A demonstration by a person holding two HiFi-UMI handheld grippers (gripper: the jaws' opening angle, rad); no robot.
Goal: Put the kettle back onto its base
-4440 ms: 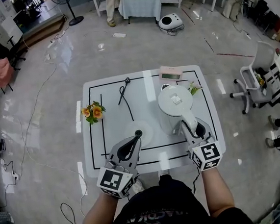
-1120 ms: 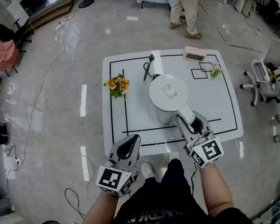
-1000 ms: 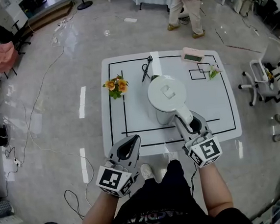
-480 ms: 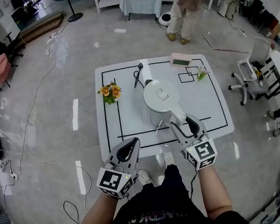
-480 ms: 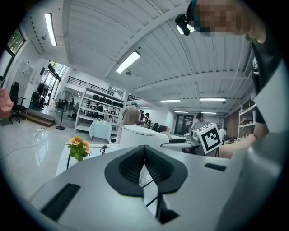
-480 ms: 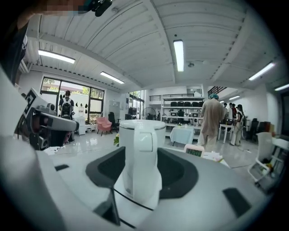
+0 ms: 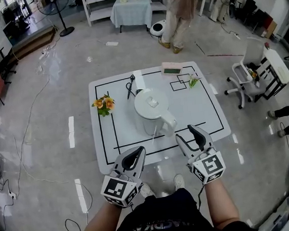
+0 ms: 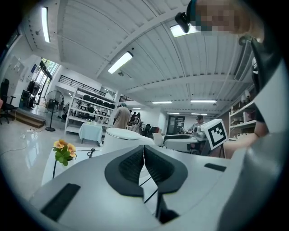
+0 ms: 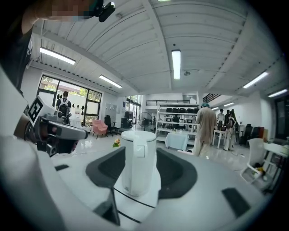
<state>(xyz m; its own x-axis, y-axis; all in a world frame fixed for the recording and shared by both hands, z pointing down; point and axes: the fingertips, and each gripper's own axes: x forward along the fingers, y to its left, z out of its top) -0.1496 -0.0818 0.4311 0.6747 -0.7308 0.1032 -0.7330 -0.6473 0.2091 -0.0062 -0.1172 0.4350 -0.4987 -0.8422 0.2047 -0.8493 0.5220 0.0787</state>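
**A:** Two things: the jaws, and where's the kettle (image 7: 151, 109)?

**B:** Low in frame, my left gripper (image 7: 136, 154) is pinched shut, empty. On my right gripper (image 7: 185, 134) the jaws have just been opening, wide, nothing between them. Kettle upright mid-frame on the white table (image 7: 205, 114), flowers (image 7: 103, 103) left, a person (image 7: 179, 7) standing at top.

A white table (image 7: 205, 112) carries orange flowers (image 7: 103, 104) near its left edge, black scissors (image 7: 130, 83) and a pink device (image 7: 170, 69) toward the far edge; a person (image 7: 177, 10) stands beyond it

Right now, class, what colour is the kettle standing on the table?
The kettle is white all over, handle included; the right gripper view shows it best.
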